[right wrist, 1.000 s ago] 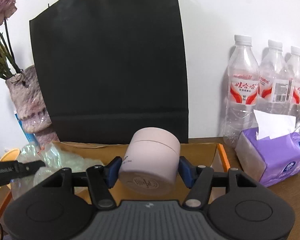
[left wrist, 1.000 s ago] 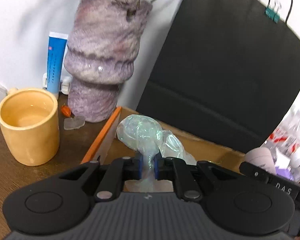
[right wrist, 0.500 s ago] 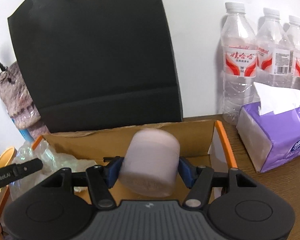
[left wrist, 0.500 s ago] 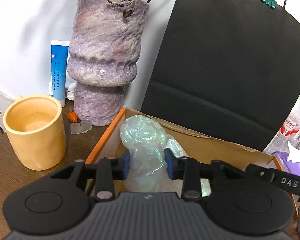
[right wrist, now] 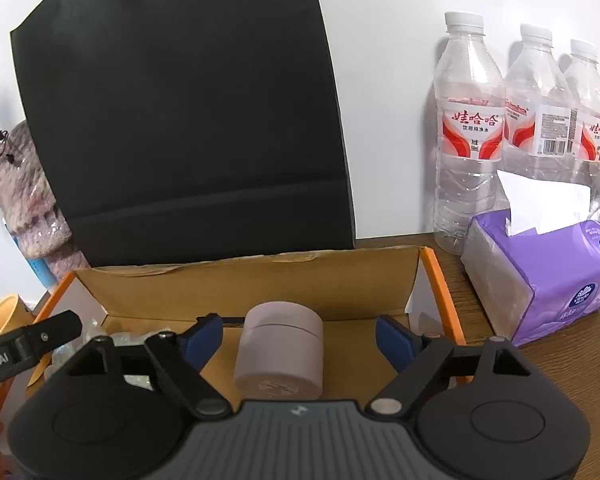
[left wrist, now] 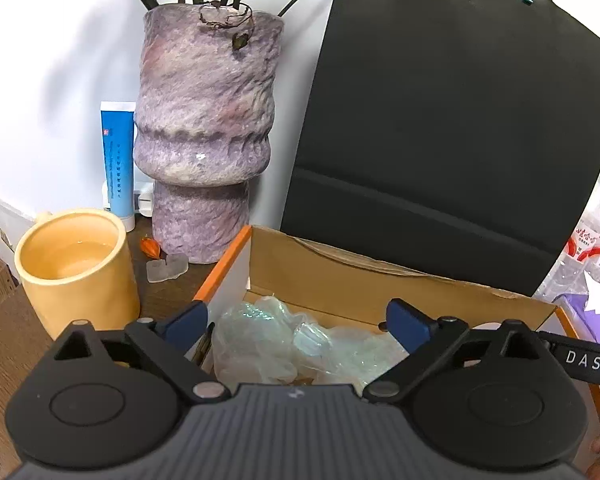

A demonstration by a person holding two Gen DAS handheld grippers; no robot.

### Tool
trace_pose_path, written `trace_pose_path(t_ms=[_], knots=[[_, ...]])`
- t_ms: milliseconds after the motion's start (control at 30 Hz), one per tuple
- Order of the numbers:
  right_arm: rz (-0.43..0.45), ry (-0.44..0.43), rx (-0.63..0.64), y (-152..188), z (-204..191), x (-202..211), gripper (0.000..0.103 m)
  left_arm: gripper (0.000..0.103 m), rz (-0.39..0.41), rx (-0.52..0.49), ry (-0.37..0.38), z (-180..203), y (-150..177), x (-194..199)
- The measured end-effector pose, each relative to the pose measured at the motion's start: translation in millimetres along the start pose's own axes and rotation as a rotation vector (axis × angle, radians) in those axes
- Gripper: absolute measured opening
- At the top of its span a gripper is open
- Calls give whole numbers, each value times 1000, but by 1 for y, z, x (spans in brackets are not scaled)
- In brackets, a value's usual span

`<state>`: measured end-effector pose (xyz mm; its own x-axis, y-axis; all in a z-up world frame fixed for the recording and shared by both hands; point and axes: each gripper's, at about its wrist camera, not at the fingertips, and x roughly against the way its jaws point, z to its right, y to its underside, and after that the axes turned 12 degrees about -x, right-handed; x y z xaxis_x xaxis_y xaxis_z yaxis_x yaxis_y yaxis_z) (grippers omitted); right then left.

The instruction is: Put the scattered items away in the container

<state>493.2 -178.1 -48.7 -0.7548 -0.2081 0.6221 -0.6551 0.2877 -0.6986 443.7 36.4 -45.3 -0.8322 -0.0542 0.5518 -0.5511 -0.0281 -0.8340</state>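
Note:
A cardboard box (left wrist: 340,276) with orange edges (right wrist: 434,276) stands before a black paper bag. In the left wrist view a crumpled clear plastic bag (left wrist: 284,344) lies in the box's left end. My left gripper (left wrist: 300,320) hovers over it, jaws opening wide, pads clear of the plastic. In the right wrist view a pale pink round jar (right wrist: 282,350) sits in the box between the fingers of my right gripper (right wrist: 300,338). Those jaws are opening too, with a gap on each side of the jar.
A purple-grey vase (left wrist: 204,132), a yellow mug (left wrist: 76,268) and a blue tube (left wrist: 118,156) stand left of the box. The black paper bag (right wrist: 180,120) rises behind it. Three water bottles (right wrist: 468,132) and a purple tissue pack (right wrist: 548,272) stand to the right.
Both grippers opened. The left let go of the plastic bag, which sank into the box. The right released the pink jar, which dropped from between the pads into the box.

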Motion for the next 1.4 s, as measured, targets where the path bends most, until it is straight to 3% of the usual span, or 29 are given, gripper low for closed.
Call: trace_pose_path(t_ms=[600,700,967,1100,1400], knots=[[-12,10,-12,-1,2,-1,93,103,4,-20,-8,4,1,0],[-6,15,-16,-1,2,-1,103,103,2,-28,-13,5,1,0],[10,21,-23,-1,3,2,103,103,17,-69,-37,11,3,2],[4,12,-24,-1,4,2,103,103,26,-109,-27,16,5,2],[2,16,-28,-2,4,1,103,103,38,-93,20,12,6,1]])
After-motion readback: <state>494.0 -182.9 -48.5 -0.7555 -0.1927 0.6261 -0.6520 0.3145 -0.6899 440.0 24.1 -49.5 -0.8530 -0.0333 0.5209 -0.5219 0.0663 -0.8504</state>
